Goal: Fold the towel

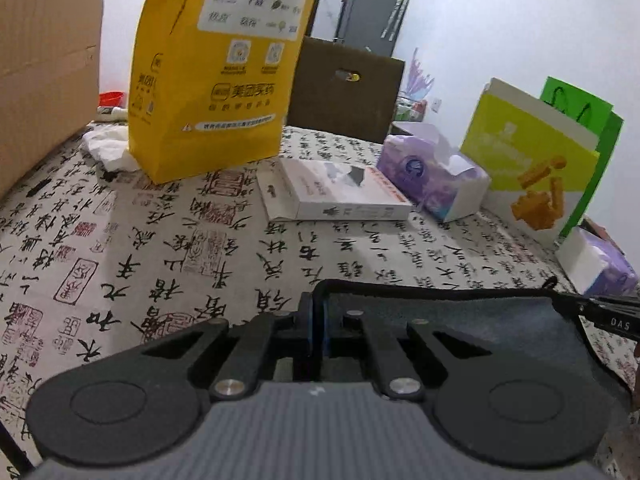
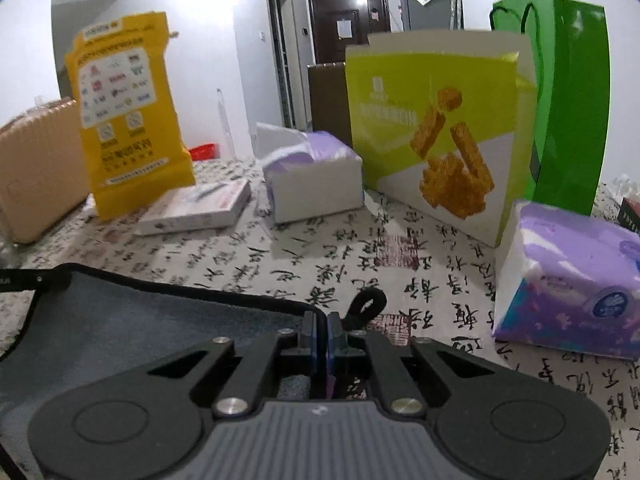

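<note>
A dark grey-blue towel (image 1: 460, 320) with black edging is stretched between my two grippers above a table covered in calligraphy cloth (image 1: 160, 248). My left gripper (image 1: 319, 320) is shut on the towel's left corner. My right gripper (image 2: 321, 332) is shut on the towel's (image 2: 140, 320) right corner, where a black hanging loop (image 2: 368, 304) sticks out. In the left wrist view the tip of the other gripper (image 1: 608, 314) shows at the towel's far corner. The towel's lower part is hidden under the grippers.
A yellow paper bag (image 1: 216, 64), a white flat box (image 1: 332, 196), a purple tissue pack (image 1: 432, 176), a lime snack box (image 2: 432, 136), a green bag (image 2: 568, 96) and a second tissue pack (image 2: 568, 276) stand on the table. A tan suitcase (image 1: 44, 72) is at left.
</note>
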A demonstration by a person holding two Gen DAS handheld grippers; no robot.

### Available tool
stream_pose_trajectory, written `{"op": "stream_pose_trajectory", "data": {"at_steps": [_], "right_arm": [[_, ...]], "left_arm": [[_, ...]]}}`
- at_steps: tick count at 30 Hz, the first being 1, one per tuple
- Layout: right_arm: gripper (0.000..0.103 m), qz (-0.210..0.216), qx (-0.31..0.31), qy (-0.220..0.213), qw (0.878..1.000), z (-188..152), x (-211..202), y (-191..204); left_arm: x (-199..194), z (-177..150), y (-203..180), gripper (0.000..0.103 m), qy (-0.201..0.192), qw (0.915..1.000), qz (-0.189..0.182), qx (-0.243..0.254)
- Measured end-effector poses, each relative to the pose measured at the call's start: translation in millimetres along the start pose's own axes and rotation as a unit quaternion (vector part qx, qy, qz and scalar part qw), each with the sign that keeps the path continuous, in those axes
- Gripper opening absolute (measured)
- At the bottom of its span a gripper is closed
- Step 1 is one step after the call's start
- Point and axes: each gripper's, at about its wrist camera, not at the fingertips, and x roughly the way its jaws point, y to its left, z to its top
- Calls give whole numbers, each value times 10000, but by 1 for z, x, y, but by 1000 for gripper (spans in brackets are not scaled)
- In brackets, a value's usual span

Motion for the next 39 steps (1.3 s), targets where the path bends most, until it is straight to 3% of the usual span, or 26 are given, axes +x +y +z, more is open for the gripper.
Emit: {"op": "stream_pose_trajectory", "data": {"at_steps": [6,8,10,14,21,25,29,33,36,39], "right_arm": [[8,-45,51,86,9999,-8,9,-2],[20,-96,57,99,9999,-8,9,-2],[28,-162,51,112,9998,-6,6,-3],[39,-211,174,47,9996,-2,-9,-6],[62,-138,362,33,9992,9,-52,-2],[66,-51,455,49,9989,9,-79,3],[70,-124,414,-28,9991,7,-105,10],[87,-133,495,-137,9986,3,-130,17],[89,-128,382,-287,9988,-6,-149,26],[91,-131,300,-397,9987,-19,-165,35]], "left_arm": [[9,-8,-3,7,89,9996,244,145],[9,-9,-3,17,213,9989,401,130],[1,-9,-5,37,136,9985,492,195],[-23,-3,-8,44,-48,9981,555,268],[-75,5,-23,70,-154,9962,694,509],[-101,0,-33,79,-210,9948,728,678],[-124,-6,-39,81,-257,9946,730,697],[-146,-15,-44,91,-297,9953,670,631],[-165,-27,-49,98,-488,9945,666,648],[-176,-37,-52,99,-562,9941,645,664]]}}
